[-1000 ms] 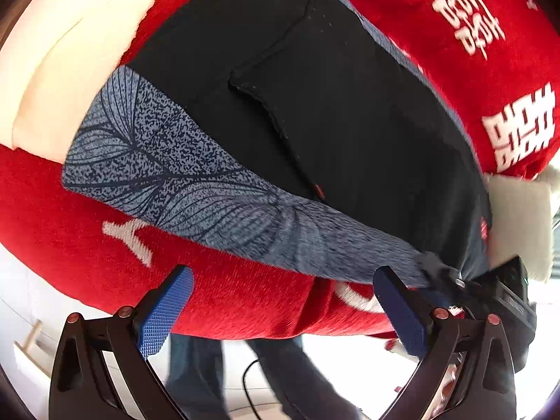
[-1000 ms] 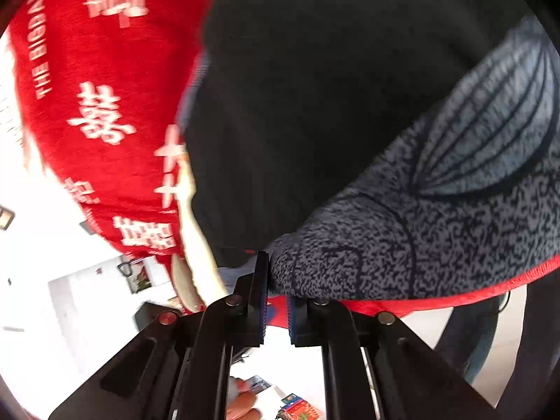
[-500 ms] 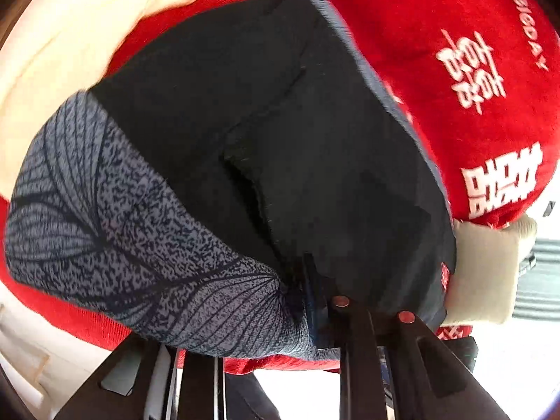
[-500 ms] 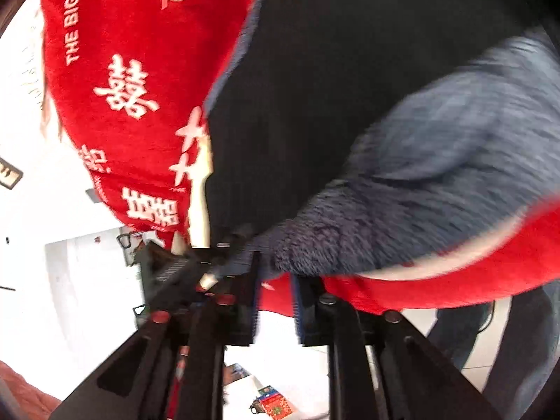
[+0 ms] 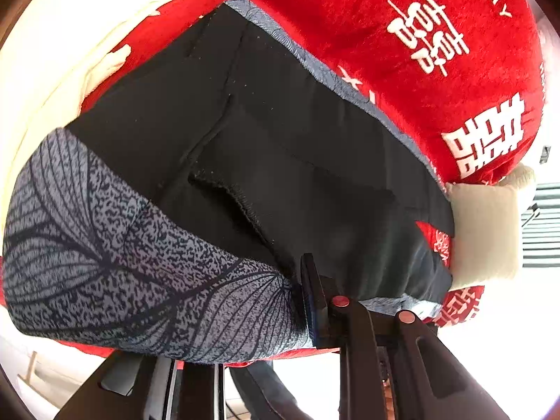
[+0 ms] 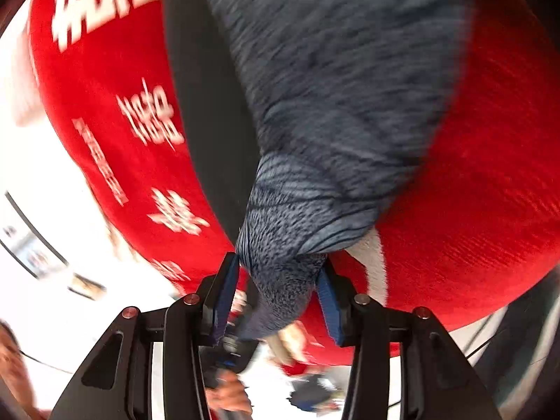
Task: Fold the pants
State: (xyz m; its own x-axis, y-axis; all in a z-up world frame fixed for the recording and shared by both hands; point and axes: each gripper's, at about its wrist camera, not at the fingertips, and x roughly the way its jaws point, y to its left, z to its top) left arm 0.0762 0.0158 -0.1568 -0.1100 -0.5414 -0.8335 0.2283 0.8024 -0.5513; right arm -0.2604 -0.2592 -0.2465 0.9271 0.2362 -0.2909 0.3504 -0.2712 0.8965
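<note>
A red blanket (image 5: 402, 45) w/ white characters is spread over the work surface and fills most of both views; whether a bench or a bed lies beneath cannot be told, as it is fully covered. A cream cloth (image 5: 52, 66) is seen at the upper left of the left wrist view, cut off by the frame edge, and a cream pillow-like piece (image 5: 486, 231) sits at the right edge. The pants (image 5: 280, 161) lie on the blanket: black fabric w/ a grey leaf-print band along the near edge. The left gripper (image 5: 304, 301) is closed on the pants at that near edge; only one blue pad (image 5: 309, 304) is visible, the other being hidden under the printed fabric. In the right wrist view, heavily motion-blurred, a bunched corner of the grey print hangs between the fingers of the right gripper (image 6: 280, 301); the blue pads (image 6: 224, 297) stand partly apart w/ cloth between them, and firm contact on both sides cannot be made out. The background below is overexposed and blurred; details there are unreadable.
</note>
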